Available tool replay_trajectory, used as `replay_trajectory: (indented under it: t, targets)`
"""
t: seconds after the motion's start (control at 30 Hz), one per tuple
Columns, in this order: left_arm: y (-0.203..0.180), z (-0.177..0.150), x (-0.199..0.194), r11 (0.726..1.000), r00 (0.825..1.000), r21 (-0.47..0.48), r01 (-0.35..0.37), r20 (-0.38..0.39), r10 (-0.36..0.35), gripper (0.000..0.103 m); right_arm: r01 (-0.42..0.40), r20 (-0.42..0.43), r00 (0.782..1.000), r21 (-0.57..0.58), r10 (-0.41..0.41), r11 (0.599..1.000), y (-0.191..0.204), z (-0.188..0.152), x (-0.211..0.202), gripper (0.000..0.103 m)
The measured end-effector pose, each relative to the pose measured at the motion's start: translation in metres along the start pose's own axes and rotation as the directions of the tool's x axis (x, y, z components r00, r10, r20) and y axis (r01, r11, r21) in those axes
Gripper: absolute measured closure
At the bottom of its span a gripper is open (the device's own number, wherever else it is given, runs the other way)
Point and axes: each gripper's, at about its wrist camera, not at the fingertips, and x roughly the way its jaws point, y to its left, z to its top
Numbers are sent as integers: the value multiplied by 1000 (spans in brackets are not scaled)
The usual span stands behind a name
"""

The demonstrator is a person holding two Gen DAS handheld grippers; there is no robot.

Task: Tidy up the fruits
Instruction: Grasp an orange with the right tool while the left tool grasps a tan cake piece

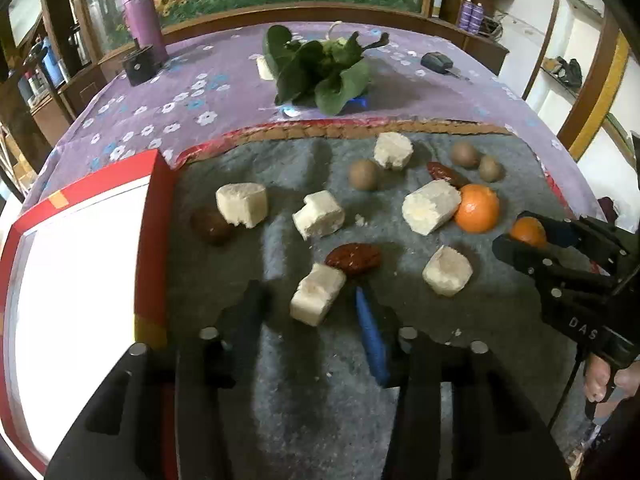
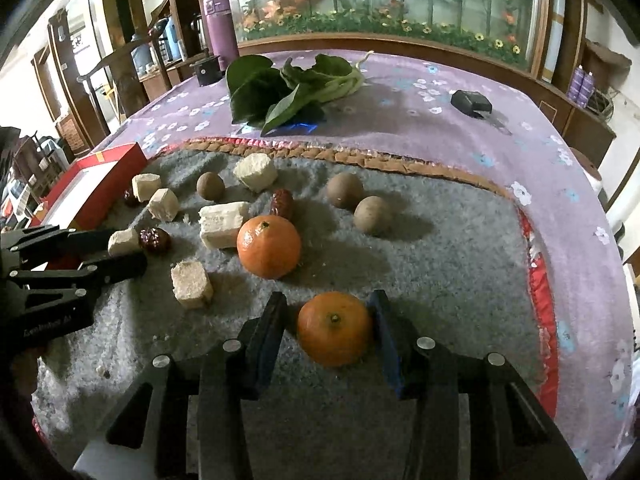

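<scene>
The small orange (image 2: 334, 328) lies on the grey mat (image 2: 440, 280) at the near side of the table (image 2: 440, 92), between the two fingers of the right claw (image 2: 332, 334). The blue pad on its right side seems to touch the peel, while on the left side a thin gap may remain, so I cannot tell if the grip is already firm. This fruit is probably light, round and a little soft, with a smooth peel, so I think it is best to hold it across its widest middle with gentle pressure, otherwise it can roll out or be bruised. A bigger orange (image 2: 269, 246) sits just beyond it, near a pale block (image 2: 222, 224). Further left, the left claw (image 1: 310, 308) stands around another pale block (image 1: 316, 294), which touches a dark red date (image 1: 353, 258); its fingers are partly closed, but contact with the block is not clear. This block looks crumbly, because small crumbs lie around it. A red box (image 1: 150, 236) waits at the left edge of the mat. On the right claw's body the letters "DAS" can be read; the white script on the left one is too blurred.
</scene>
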Motion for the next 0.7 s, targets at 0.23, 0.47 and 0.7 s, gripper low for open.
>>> replay_trajectory:
  t: [0.23,0.47,0.7]
  targets:
    - [2,-6,-4,1000,999,15,-4,40,3,79,-2,6,1000,15,2,1000,-4,-1,-2,68]
    - [-4,-7,-14,999,998,45,-7,67,4,81,-36,12,999,62,35,997,-10,-1,-4,68]
    - [3,-18,-26,999,995,0,43,92,-43,81,-120,37,993,116,116,986,-15,-1,-9,69]
